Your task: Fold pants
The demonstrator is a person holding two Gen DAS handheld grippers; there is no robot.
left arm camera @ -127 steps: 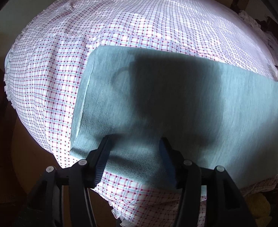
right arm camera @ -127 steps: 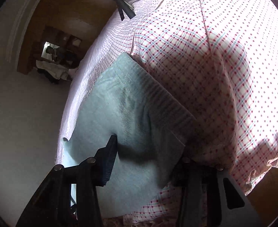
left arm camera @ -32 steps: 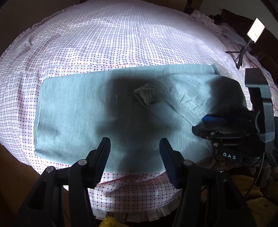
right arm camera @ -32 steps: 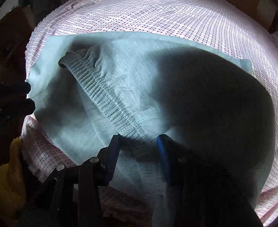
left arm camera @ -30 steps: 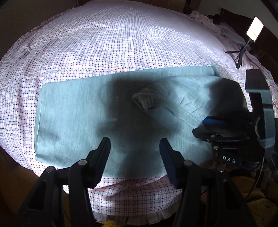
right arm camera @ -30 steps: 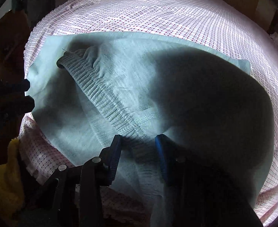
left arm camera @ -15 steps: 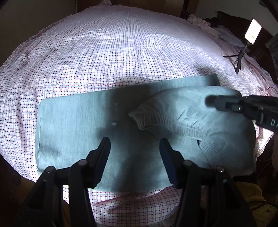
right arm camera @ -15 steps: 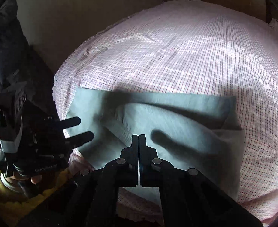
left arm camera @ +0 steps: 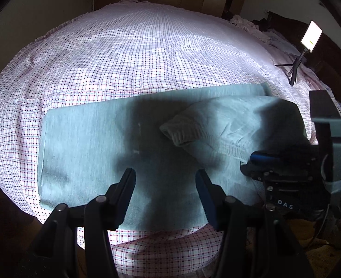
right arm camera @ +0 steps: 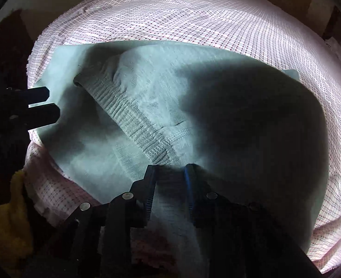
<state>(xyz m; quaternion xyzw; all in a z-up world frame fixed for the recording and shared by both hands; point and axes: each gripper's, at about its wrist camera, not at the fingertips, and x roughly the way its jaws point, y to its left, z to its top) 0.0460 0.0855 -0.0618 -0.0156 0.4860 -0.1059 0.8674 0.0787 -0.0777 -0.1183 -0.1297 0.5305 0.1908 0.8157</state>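
Note:
Light teal pants lie across the near part of the bed, the waist end folded back over the legs, with the ribbed waistband running diagonally. My left gripper hovers open over the pants' near edge with nothing between its fingers; it also shows in the right wrist view as the left gripper. My right gripper sits low at the near end of the waistband, its jaws opening with bunched cloth between them. In the left wrist view the right gripper rests on the folded waist part.
A bed with a pink checked sheet fills both views, its frilled edge near me. A lit phone on a small tripod stands at the far right. Something yellow lies below the bed edge. Dark wardrobes line the back wall.
Half a second ago the right gripper was shut, empty and raised above the bed. It is now down at the waistband with its jaws apart. The left gripper has hardly moved.

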